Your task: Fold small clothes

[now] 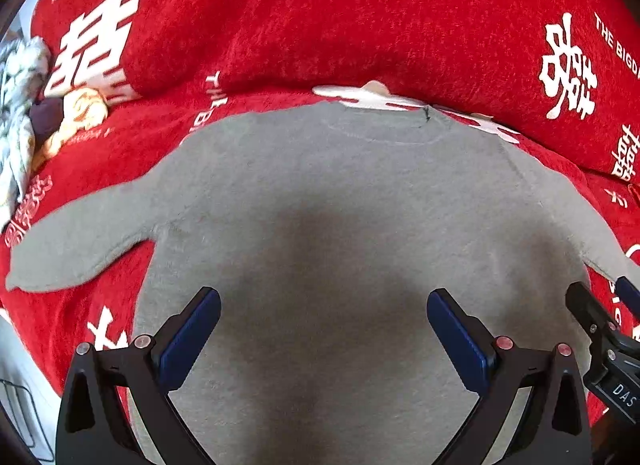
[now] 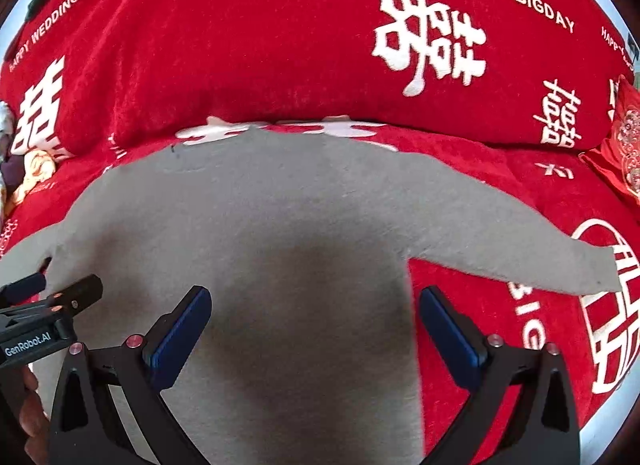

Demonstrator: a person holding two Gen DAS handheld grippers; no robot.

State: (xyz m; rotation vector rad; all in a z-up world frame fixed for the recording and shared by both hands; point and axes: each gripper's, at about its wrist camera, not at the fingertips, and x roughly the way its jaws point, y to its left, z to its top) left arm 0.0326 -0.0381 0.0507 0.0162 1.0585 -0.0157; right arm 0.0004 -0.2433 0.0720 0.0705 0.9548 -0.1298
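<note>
Grey long-sleeved top (image 1: 340, 205) spread flat on red blanket (image 1: 320, 17) with white lettering, sleeves out to both sides, neckline toward far pillow (image 2: 280, 45), left gripper (image 1: 324, 329) and right gripper (image 2: 314, 325) both wide apart above its body, holding nothing, crumpled clothes (image 1: 24, 105) at blanket's far left edge.
</note>
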